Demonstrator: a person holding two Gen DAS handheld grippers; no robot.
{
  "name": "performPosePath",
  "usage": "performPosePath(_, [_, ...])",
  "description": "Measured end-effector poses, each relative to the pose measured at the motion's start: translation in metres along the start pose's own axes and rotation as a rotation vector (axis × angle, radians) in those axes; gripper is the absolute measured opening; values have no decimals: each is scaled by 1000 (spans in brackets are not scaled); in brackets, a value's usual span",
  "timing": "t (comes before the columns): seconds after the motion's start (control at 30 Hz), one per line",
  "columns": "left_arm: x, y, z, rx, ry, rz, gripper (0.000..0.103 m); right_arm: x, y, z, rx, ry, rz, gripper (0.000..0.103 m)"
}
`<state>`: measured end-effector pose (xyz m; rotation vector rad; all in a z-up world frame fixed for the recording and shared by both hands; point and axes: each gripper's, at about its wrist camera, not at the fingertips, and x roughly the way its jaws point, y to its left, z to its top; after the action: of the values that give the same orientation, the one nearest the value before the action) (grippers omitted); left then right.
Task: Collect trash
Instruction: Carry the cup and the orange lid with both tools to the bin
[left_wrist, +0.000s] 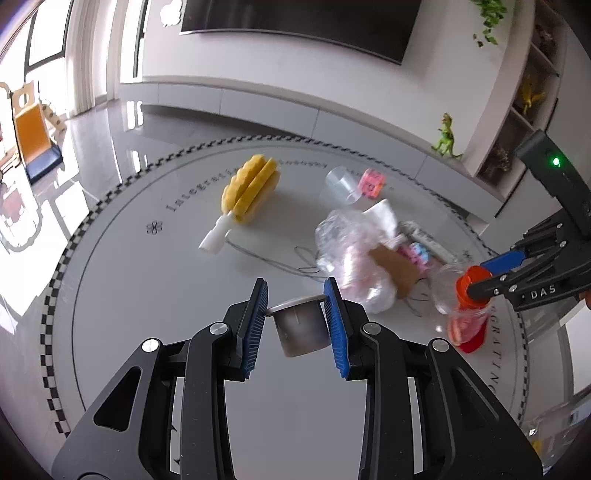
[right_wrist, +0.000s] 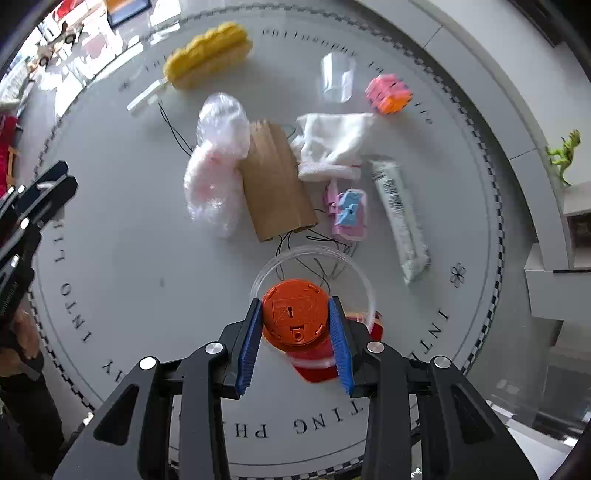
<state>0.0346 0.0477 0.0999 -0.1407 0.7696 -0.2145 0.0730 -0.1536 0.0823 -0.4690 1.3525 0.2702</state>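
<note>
My left gripper is shut on a small grey cup and holds it above the round white table. My right gripper is shut on the orange cap of a clear plastic bottle with a red label, lifted over the table; the gripper also shows at the right of the left wrist view. On the table lie a crumpled clear plastic bag, a brown cardboard piece, a white cloth and a white wrapper tube.
A yellow sponge brush, a clear plastic cup, a pink-orange cube, a pink and blue toy and thin black wire lie on the table. A green dinosaur stands on a shelf beyond.
</note>
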Motion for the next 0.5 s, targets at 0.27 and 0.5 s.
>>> performPosePath(0.27, [-31,-46,-3,74,-27,-51,32,-33,-13,-49,49,-96,14,37])
performPosePath(0.5, [-50,-103,-21,152,-28,-106,32,-51,-26,-108,90,-166,37,37])
